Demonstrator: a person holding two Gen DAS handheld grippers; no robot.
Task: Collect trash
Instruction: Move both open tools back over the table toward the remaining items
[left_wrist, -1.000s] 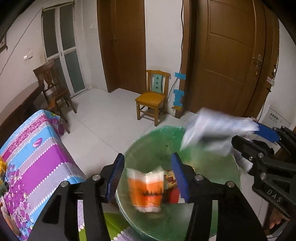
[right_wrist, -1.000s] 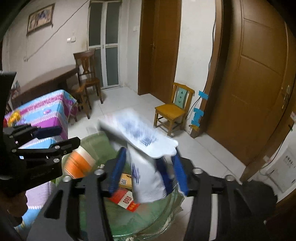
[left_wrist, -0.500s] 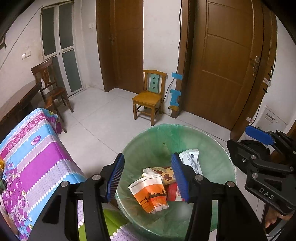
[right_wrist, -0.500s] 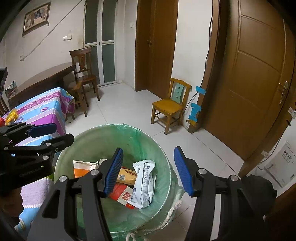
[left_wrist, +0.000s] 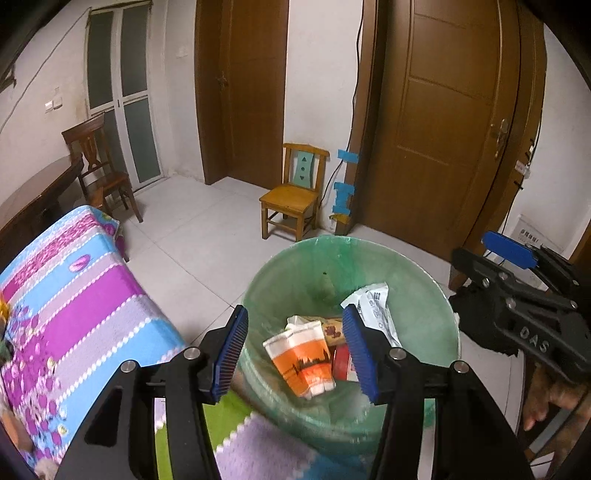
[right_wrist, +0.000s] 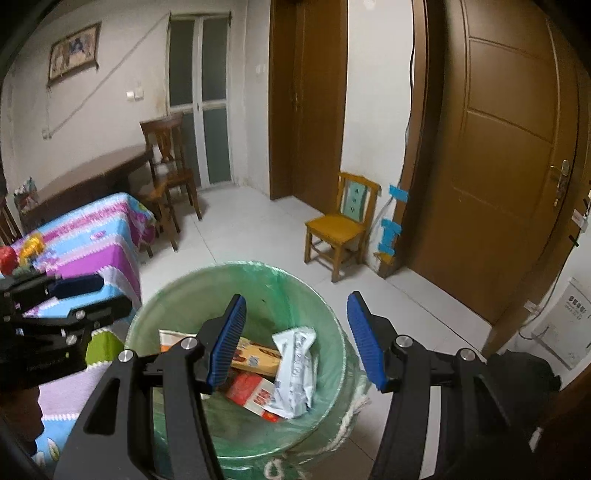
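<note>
A round bin lined with a green bag (left_wrist: 413, 266) (right_wrist: 207, 284) stands on the floor below both grippers. Inside lie an orange and white paper cup (left_wrist: 304, 360), a white printed wrapper (left_wrist: 373, 302) (right_wrist: 295, 365), a biscuit box (right_wrist: 256, 356) and a red packet (right_wrist: 255, 395). My left gripper (left_wrist: 295, 354) hovers open over the bin's near edge, nothing between its blue pads. My right gripper (right_wrist: 295, 339) hangs open above the bin, also holding nothing. Each gripper shows at the side of the other's view.
A table with a pink, blue and purple cloth (left_wrist: 66, 295) (right_wrist: 92, 232) stands left of the bin. A small yellow wooden chair (left_wrist: 295, 195) (right_wrist: 343, 225) sits by the wall, brown doors (left_wrist: 443, 129) behind it. A dark chair (left_wrist: 99, 166) and dark table are at far left.
A second ago the orange cup sat between the left pads and the white wrapper between the right pads; both have dropped into the bin. Both grippers have since drawn back a little.
</note>
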